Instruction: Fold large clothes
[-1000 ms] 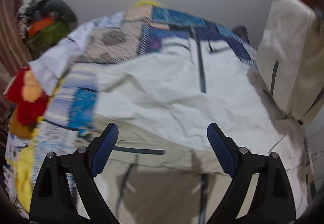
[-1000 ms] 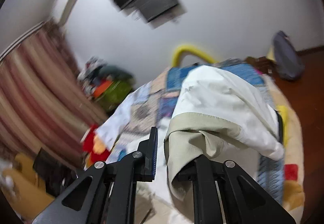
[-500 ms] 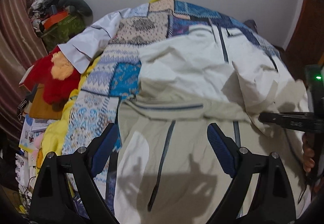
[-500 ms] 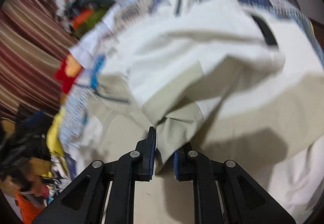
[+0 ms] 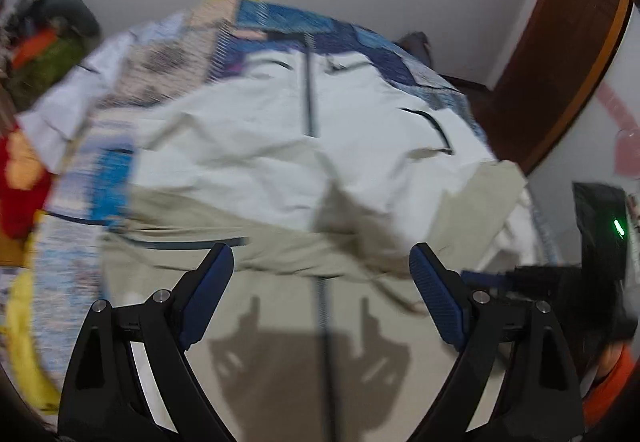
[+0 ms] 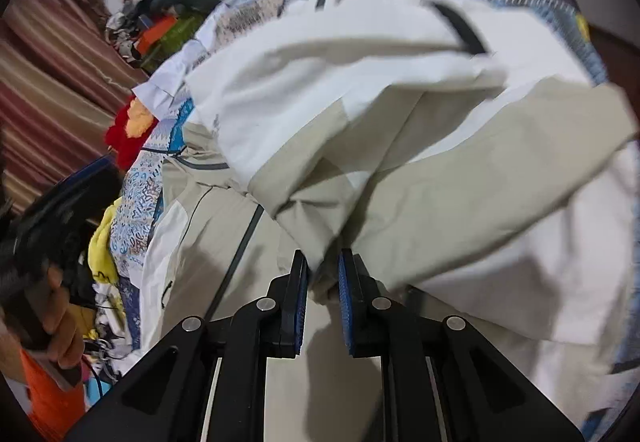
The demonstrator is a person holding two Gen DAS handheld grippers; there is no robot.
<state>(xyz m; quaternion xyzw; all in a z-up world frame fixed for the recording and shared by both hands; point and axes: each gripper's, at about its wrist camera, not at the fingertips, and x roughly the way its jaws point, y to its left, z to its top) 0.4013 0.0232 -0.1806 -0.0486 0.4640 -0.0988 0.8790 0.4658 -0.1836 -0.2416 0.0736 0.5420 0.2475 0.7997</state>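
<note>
Patchwork bedspread is covered by a white-and-beige jacket. Left hand-held gripper is held spread above it, empty; a beige jacket fold is pinched by the right hand-held gripper.

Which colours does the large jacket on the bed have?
The jacket is white above and beige below, with dark zip lines; the left wrist view shows it best.

Motion-blurred patchwork quilt; jacket's right edge cut off by frame.
</note>
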